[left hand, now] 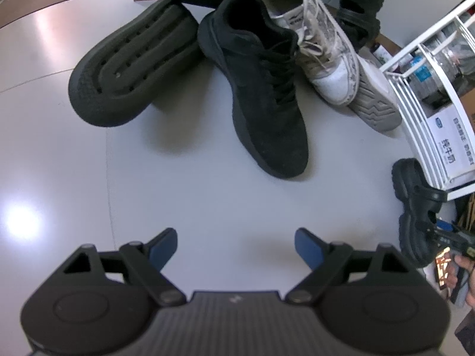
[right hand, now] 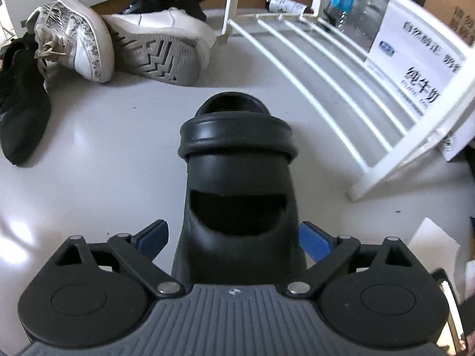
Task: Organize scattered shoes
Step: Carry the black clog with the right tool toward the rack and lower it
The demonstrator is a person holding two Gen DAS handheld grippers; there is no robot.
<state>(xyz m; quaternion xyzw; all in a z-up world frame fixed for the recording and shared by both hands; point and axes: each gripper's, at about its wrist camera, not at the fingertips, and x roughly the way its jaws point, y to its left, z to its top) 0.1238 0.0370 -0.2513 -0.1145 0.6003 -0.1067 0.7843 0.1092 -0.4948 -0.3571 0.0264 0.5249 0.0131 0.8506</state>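
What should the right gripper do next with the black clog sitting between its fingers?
Probably lift the right gripper straight up and clear. Its fingers stand apart from the black clog, which seems to sit on the floor beside the white rack, so it looks released.

The floor (left hand: 193, 207) is pale grey and glossy, with bright light glare on it; a black suede sneaker (left hand: 258, 95) stands upright on it, toe toward us; just beside it a black foam shoe (left hand: 124, 71) lies tipped, sole showing; a patterned white sneaker (left hand: 314, 41) leans against the black one, and a plain white sneaker (right hand: 160, 44) lies on its side, grey sole out; a black clog (right hand: 237, 184) sits alone near a white rack (right hand: 326, 68), whose feet rest on the floor.
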